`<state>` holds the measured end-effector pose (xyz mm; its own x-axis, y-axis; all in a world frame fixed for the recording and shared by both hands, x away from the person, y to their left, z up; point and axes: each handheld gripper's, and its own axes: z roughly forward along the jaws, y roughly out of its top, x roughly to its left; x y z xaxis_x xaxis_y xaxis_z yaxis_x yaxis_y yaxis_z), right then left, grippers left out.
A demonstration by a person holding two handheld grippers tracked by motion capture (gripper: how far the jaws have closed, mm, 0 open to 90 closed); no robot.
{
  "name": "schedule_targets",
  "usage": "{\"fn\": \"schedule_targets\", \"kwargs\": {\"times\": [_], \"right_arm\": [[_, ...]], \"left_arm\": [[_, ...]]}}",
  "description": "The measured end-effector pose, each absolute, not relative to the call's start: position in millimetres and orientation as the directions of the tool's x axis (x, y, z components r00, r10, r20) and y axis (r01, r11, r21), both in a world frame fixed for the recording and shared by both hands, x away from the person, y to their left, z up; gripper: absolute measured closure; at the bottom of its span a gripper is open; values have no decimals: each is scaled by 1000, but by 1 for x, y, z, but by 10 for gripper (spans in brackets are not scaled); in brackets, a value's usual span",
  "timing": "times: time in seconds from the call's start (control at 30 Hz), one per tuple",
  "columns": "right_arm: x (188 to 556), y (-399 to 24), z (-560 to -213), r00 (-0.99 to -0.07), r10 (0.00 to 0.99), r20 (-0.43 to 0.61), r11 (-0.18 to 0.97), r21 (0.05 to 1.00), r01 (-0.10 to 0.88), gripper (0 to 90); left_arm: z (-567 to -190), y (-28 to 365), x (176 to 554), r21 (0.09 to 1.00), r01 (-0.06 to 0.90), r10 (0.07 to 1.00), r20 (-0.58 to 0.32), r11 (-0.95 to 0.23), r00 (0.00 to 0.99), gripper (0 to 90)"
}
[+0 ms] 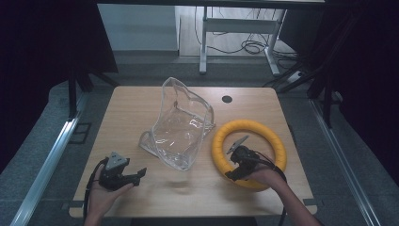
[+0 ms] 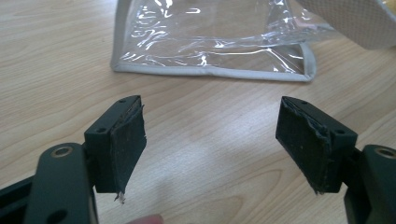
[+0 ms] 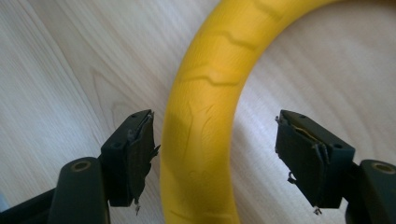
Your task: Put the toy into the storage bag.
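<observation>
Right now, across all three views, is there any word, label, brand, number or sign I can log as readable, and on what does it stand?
None readable.
Yellow ring: raised tread-like ridges, no letters.
Clear plastic bag: glare and creases, no print visible.
Left gripper and right gripper: plain black jaws, no markings legible.
Wooden table: bare grain and a dark round hole, no sign.

black left tongs (image 1: 139,175) with grey three-cornered plate, black right tongs (image 1: 234,162), frayed black pads (image 2: 128,140), trailing black cables, bare forearms

Both grippers' jaws wide apart
</observation>
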<state>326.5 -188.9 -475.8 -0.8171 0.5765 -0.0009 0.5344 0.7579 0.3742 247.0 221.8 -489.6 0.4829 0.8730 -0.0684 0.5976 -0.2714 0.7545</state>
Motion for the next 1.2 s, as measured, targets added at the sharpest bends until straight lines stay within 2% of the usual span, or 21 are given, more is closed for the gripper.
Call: {"fn": "schedule_targets", "kwargs": {"times": [0.07, 0.1, 0.23, 0.5, 0.77, 0.93, 1.0, 1.03, 1.1, 1.2], "right_arm": [[327, -187, -478, -820, 572, -4, 767, 357, 533, 285], [327, -183, -484, -827, 561, -18, 792, 302, 531, 297], [328, -180, -493, -839, 544, -31, 819, 239, 522, 331], [331, -173, -502, -854, 521, 1, 836, 199, 511, 451], [333, -169, -500, -851, 524, 9, 837, 176, 518, 492], [338, -177, -494, -842, 534, 74, 816, 215, 537, 498], [341, -190, -480, -822, 549, 152, 765, 303, 568, 502], [341, -190, -480, -822, 549, 152, 765, 303, 568, 502], [344, -207, -462, -805, 554, 212, 703, 399, 588, 504], [345, -219, -448, -794, 557, 244, 652, 464, 600, 505]], "left_arm": [[-490, 221, 247, 751, 598, 871, -66, -278, 488, 241], [-490, 219, 247, 749, 597, 867, -62, -288, 495, 241], [-492, 217, 248, 746, 598, 866, -59, -293, 497, 241], [-490, 216, 247, 760, 578, 866, -42, -296, 498, 239], [-489, 216, 247, 774, 565, 873, -33, -286, 487, 237], [-487, 218, 246, 789, 549, 879, -26, -274, 477, 237], [-486, 219, 245, 796, 545, 884, -30, -262, 467, 237], [-486, 219, 245, 801, 542, 885, -31, -256, 464, 237], [-484, 221, 244, 809, 537, 894, -34, -238, 447, 236], [-482, 221, 244, 816, 531, 895, -36, -230, 444, 235]]}}
